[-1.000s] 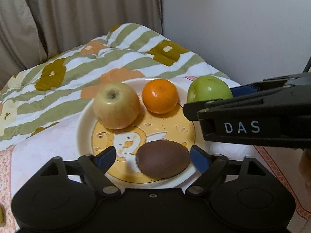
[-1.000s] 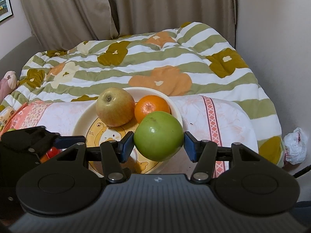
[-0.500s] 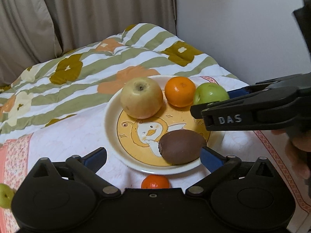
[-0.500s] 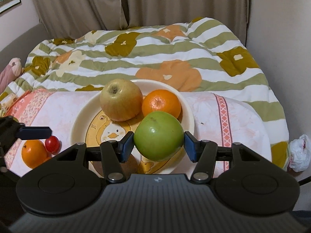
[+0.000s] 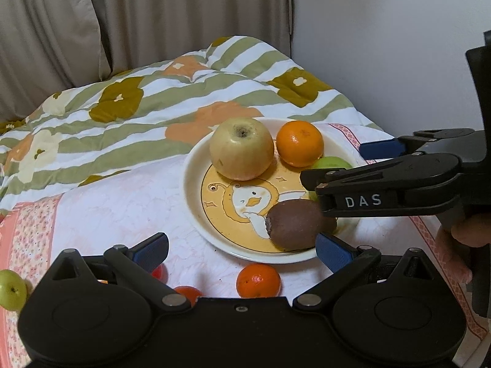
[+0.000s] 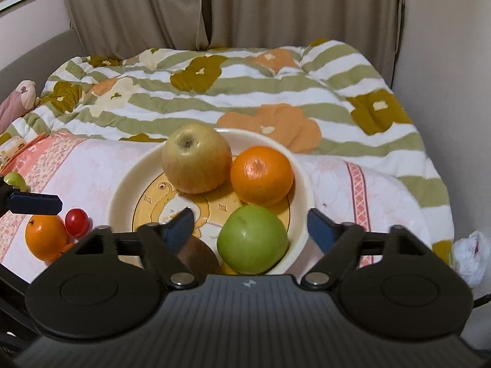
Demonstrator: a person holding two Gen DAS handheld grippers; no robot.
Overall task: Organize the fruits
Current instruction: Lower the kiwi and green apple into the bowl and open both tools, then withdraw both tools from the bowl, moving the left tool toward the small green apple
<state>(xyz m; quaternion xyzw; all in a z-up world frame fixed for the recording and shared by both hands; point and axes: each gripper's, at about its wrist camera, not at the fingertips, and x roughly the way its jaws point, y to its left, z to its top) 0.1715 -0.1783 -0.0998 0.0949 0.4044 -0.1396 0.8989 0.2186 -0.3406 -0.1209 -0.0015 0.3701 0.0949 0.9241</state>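
Observation:
A cream plate (image 6: 122, 196) with a duck picture lies on the bed cloth. It holds a yellow apple (image 6: 196, 158), an orange (image 6: 261, 174), a green apple (image 6: 252, 238) and a brown kiwi (image 5: 294, 224). My right gripper (image 6: 250, 220) is open, its fingers on either side of the green apple and apart from it. In the left wrist view the plate (image 5: 191, 184) shows with the right gripper (image 5: 346, 165) over its right side. My left gripper (image 5: 242, 248) is open and empty at the plate's near edge.
Loose fruit lies on the cloth left of the plate: an orange (image 6: 46, 236), a red cherry tomato (image 6: 76, 217) and a small green fruit (image 5: 11, 288). Another small orange (image 5: 258, 280) sits before the plate. A striped floral quilt (image 6: 245, 92) lies behind. A wall is at the right.
My right gripper has opened and let the green apple down onto the plate. My left gripper has drawn back from the kiwi, toward the near left.

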